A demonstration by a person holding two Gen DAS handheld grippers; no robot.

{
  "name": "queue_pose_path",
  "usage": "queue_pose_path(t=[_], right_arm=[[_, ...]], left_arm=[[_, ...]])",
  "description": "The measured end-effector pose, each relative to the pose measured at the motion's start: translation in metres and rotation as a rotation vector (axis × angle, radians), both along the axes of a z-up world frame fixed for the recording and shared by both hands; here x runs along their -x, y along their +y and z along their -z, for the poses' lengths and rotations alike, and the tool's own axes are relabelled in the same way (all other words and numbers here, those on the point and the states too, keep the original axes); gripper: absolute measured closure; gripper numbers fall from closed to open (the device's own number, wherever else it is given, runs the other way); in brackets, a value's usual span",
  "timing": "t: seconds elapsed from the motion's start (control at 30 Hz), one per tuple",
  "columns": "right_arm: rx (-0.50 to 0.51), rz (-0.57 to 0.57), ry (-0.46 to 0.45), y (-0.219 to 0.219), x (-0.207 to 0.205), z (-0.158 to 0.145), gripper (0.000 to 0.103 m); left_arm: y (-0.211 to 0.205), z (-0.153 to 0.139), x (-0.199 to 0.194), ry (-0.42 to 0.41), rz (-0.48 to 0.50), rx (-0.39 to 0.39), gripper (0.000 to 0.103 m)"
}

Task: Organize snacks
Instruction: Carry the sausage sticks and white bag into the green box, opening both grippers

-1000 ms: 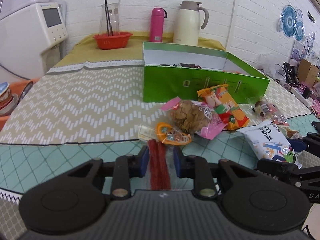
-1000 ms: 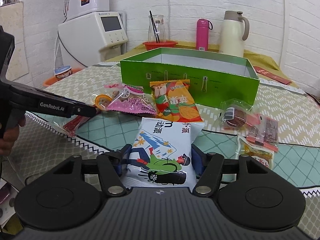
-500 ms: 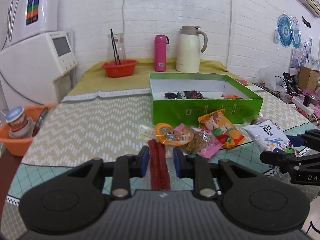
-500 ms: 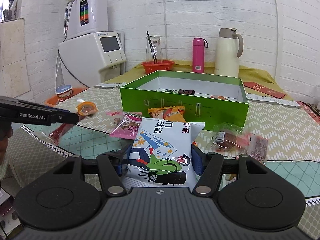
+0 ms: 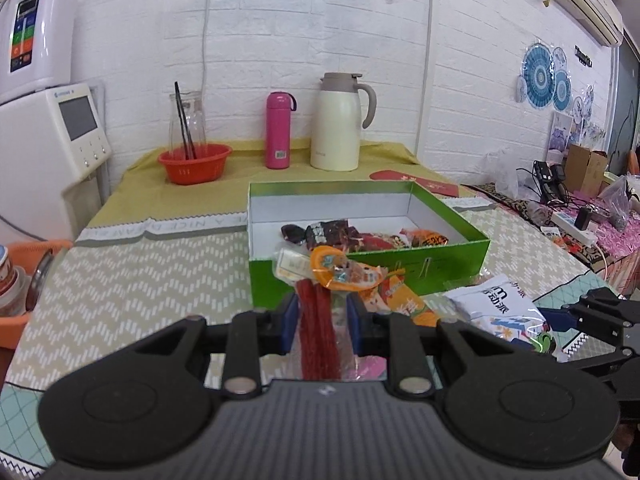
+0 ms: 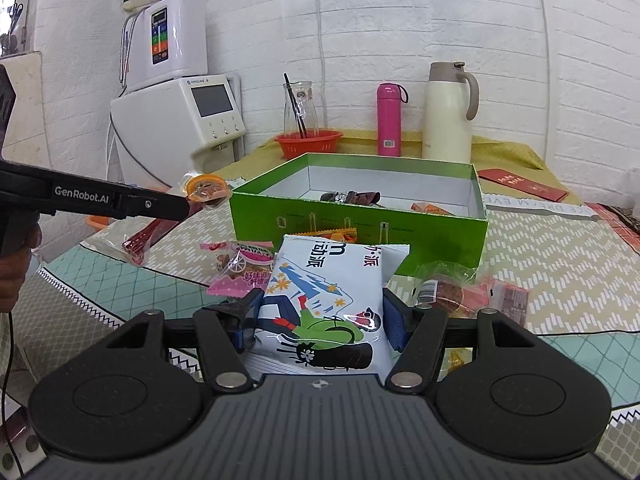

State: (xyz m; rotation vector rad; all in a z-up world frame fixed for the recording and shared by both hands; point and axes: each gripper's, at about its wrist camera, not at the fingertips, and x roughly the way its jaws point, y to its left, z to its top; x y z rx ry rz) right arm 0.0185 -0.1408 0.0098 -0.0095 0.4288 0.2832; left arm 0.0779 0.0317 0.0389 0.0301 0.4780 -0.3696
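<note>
Two black two-finger grippers in view, each clamped on a snack. Left gripper (image 5: pixel 321 316) narrow, blue pads pinched on a clear plastic packet of red strips (image 5: pixel 320 330) with an orange round-topped sweet wrapper (image 5: pixel 334 268) hanging at its far end; packet raised off the table, seen from the right wrist camera (image 6: pixel 160 228) dangling beside the near left corner of the box. Right gripper (image 6: pixel 320 324) wider, pads pressed on both sides of a white puffy snack bag with a green cartoon figure (image 6: pixel 324 300), bag pointing towards the box front.

Open green cardboard box with white inside (image 6: pixel 360 220) standing mid-table on the chevron-patterned cloth (image 6: pixel 560 272), a few dark and orange wrapped snacks (image 5: pixel 360 236) lying on its floor near the front wall. Loose on the cloth before the box front: pink-edged clear bag of brown biscuits (image 6: pixel 244 268) left of the white bag, orange packet (image 6: pixel 332 234) mostly hidden behind it, clear packet with a round dark cake and red pieces (image 6: pixel 460 292) to the right near the table's right edge.

Along the far edge by the white brick wall: red plastic basket holding a glass carafe (image 5: pixel 194 162), pink flask (image 5: pixel 279 130), cream thermos jug (image 5: pixel 340 122). White water dispenser (image 6: pixel 180 120) off the far left corner. Person's hand (image 6: pixel 14 276) on the left gripper's handle.
</note>
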Motion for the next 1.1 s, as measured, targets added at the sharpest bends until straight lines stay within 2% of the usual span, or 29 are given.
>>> queue_pose_path(t=[0.07, 0.1, 0.2, 0.27, 0.3, 0.4, 0.47, 0.53, 0.63, 0.8, 0.97, 1.1], right_arm=[[-0.002, 0.004, 0.003, -0.002, -0.002, 0.0, 0.003], [-0.002, 0.006, 0.008, -0.003, -0.003, 0.001, 0.003], [-0.011, 0.011, 0.021, -0.003, -0.005, 0.004, 0.003], [-0.013, 0.004, 0.024, -0.003, -0.005, 0.004, 0.003], [-0.009, 0.001, 0.022, -0.003, -0.004, 0.005, 0.003], [-0.009, 0.008, 0.026, -0.004, -0.004, 0.004, 0.003], [-0.018, 0.011, 0.022, -0.004, -0.006, 0.003, 0.003], [-0.02, 0.006, 0.019, -0.003, -0.006, 0.002, 0.003], [-0.004, -0.004, 0.01, 0.0, -0.008, -0.001, 0.003], [0.01, -0.002, -0.046, -0.003, -0.018, -0.017, 0.003], [-0.009, 0.017, -0.097, -0.015, -0.047, -0.036, 0.003], [-0.017, 0.046, -0.105, -0.026, -0.08, -0.047, 0.003]], left_arm=[[-0.008, 0.001, 0.0, -0.002, 0.023, -0.026, 0.081], [-0.015, 0.004, 0.0, -0.001, 0.037, -0.067, 0.081], [-0.041, 0.03, -0.004, 0.034, 0.078, -0.249, 0.081], [-0.047, 0.04, -0.004, 0.028, 0.081, -0.329, 0.081], [-0.043, 0.036, -0.004, 0.017, 0.066, -0.329, 0.081], [-0.027, 0.015, -0.004, -0.024, 0.021, -0.263, 0.081], [-0.027, 0.01, -0.002, -0.051, 0.013, -0.288, 0.081], [-0.026, 0.01, -0.003, -0.039, 0.023, -0.284, 0.081], [-0.023, 0.005, -0.008, -0.024, 0.034, -0.223, 0.081], [-0.024, -0.016, -0.02, -0.062, 0.034, -0.13, 0.081], [-0.026, -0.036, -0.046, -0.067, 0.022, -0.022, 0.081], [-0.033, -0.041, -0.072, -0.091, -0.027, -0.005, 0.081]])
